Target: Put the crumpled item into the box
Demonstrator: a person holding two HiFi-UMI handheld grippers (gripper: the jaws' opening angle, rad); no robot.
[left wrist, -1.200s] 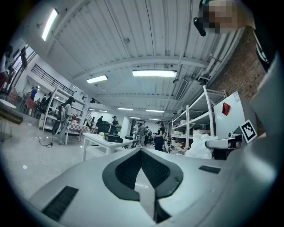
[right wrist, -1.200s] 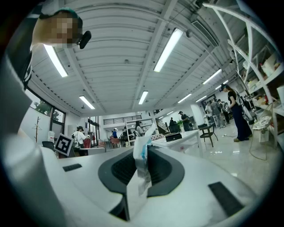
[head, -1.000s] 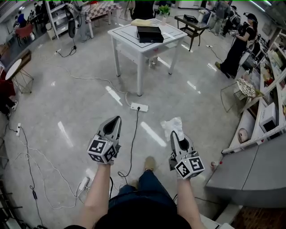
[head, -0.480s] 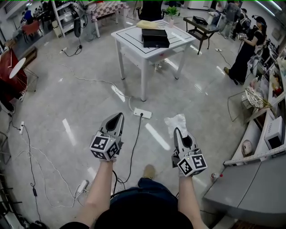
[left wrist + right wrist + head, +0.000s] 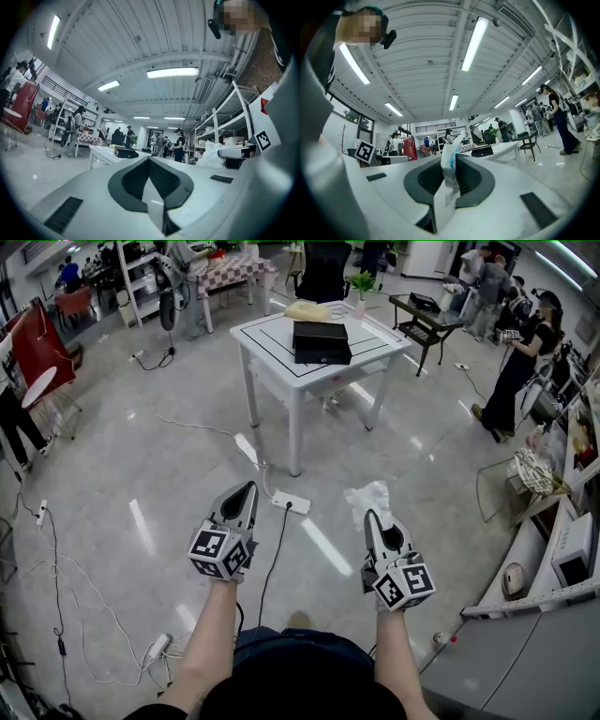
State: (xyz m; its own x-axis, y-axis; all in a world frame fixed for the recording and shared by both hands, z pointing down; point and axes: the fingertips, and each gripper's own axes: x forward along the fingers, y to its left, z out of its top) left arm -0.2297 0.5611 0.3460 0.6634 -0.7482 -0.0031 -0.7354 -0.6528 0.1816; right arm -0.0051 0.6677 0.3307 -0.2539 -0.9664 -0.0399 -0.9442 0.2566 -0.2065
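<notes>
A black box (image 5: 321, 341) lies on a white table (image 5: 272, 345) some way ahead across the floor. My right gripper (image 5: 372, 515) points level toward it and is shut on a crumpled white item (image 5: 367, 495), which sticks out past the tips. In the right gripper view the crumpled item (image 5: 450, 164) stands pinched between the dark pads, with the box (image 5: 482, 151) small behind it. My left gripper (image 5: 246, 487) is held level beside the right one, jaws shut with nothing between them. The left gripper view shows the box (image 5: 126, 152) on the table (image 5: 101, 151) far off.
A power strip (image 5: 290, 503) and cables (image 5: 272, 563) lie on the floor between me and the table. A cream-coloured object (image 5: 307, 310) sits behind the box. A person (image 5: 514, 362) stands at the right near shelves (image 5: 562, 549). A dark side table (image 5: 427, 310) stands beyond.
The table, box and power strip have drawn closer and lower in the head view as both grippers travel forward. The right grip on the crumpled item is unchanged.
</notes>
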